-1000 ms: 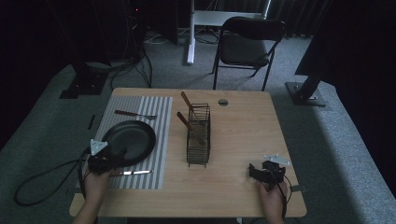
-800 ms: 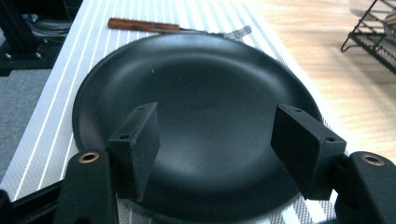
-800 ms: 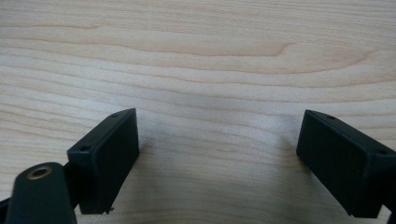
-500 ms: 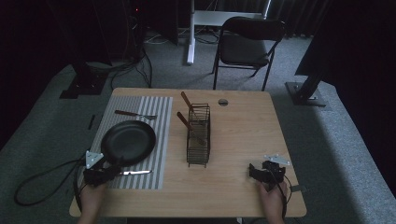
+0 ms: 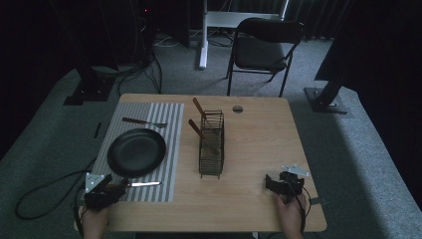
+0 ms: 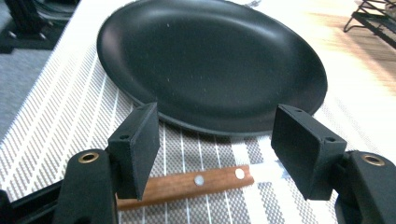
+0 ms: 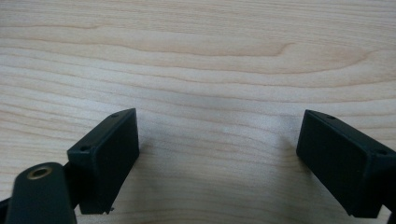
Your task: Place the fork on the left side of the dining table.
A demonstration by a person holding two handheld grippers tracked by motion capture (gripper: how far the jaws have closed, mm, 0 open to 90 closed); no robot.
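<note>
The knife (image 6: 187, 184), lying low in the left gripper view between the left gripper (image 6: 224, 149)'s wide, empty fingers (just below the black plate (image 6: 210, 60)), could skid across the striped mat (image 6: 56, 126) if one pad strikes its wooden handle first.

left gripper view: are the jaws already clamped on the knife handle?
No, the left gripper stands open, its pads apart above the wooden knife handle lying on the striped mat.
</note>
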